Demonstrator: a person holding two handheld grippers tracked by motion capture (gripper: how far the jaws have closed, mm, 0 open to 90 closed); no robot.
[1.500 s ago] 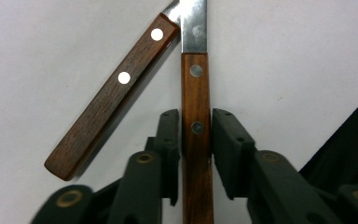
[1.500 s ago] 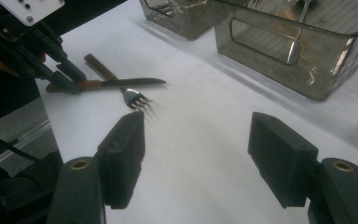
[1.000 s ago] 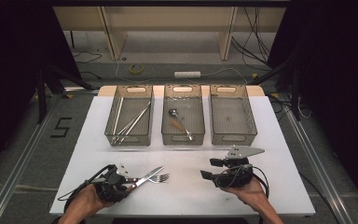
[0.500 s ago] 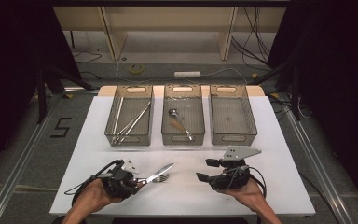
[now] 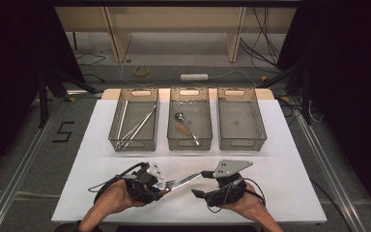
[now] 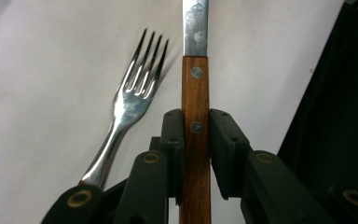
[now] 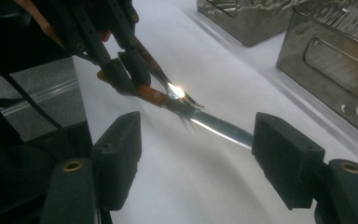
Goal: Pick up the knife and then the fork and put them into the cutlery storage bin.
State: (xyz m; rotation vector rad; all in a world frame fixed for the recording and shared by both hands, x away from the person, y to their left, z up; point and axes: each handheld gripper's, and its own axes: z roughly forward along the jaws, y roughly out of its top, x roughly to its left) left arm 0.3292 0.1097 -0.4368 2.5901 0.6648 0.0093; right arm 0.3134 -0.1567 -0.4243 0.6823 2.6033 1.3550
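Note:
My left gripper (image 6: 196, 122) is shut on the wooden handle of a knife (image 6: 195, 88), whose steel blade (image 5: 187, 181) points right toward the other hand. A fork (image 6: 131, 100) lies on the white table just left of the knife, and it also shows under the blade (image 5: 164, 184). My right gripper (image 7: 198, 142) stands open, and its jaws have just been opening. The knife blade (image 7: 216, 128) reaches in between its pads (image 7: 121, 140) without touching them. The left gripper (image 7: 123, 65) shows beyond the blade.
Three clear bins stand in a row at the back of the table. The left bin (image 5: 133, 145) holds several long metal utensils. The middle bin (image 5: 189, 145) holds a spoon and a wooden-handled piece. The right bin (image 5: 241, 144) looks bare. The table's front edge (image 5: 183, 220) lies close to both hands.
The left gripper has carried the knife to the right and slightly up. The right gripper has shifted left to meet it, so the blade now lies between its jaws.

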